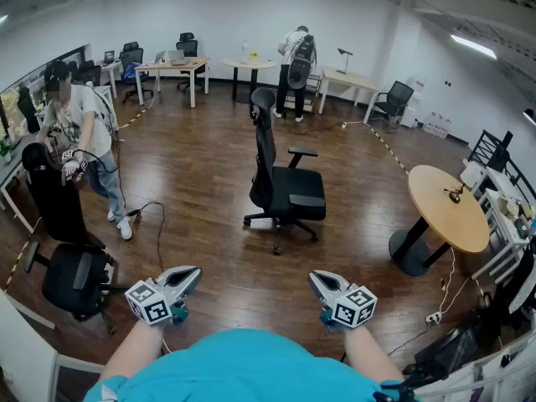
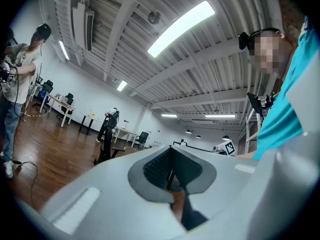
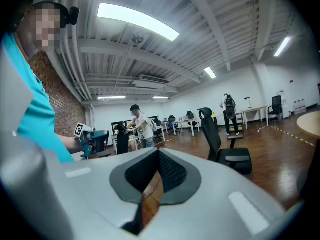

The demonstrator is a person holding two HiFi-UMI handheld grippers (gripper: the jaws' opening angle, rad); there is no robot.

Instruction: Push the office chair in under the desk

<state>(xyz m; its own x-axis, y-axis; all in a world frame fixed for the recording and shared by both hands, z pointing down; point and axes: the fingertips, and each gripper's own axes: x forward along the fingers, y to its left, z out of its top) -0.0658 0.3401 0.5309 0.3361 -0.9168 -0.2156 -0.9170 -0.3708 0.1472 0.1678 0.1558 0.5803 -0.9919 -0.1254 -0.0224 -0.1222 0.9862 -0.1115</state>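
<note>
A black office chair (image 1: pixel 280 182) with a tall mesh back stands alone in the middle of the wooden floor, well ahead of me. It also shows small in the left gripper view as the chair (image 2: pixel 106 144) and at mid right in the right gripper view as the chair (image 3: pixel 220 144). My left gripper (image 1: pixel 194 272) and right gripper (image 1: pixel 315 279) are held close to my body, far short of the chair. Both are shut with nothing between the jaws, as the left gripper (image 2: pixel 172 173) and right gripper (image 3: pixel 152 184) show in their own views.
A round wooden table (image 1: pixel 448 208) stands at the right. Desks (image 1: pixel 172 69) and more chairs line the back wall, where a person (image 1: pixel 295 61) stands. At the left a person (image 1: pixel 84 141) holds another black chair (image 1: pixel 59 216) beside a desk edge (image 1: pixel 12 178). A cable (image 1: pixel 155 216) lies on the floor.
</note>
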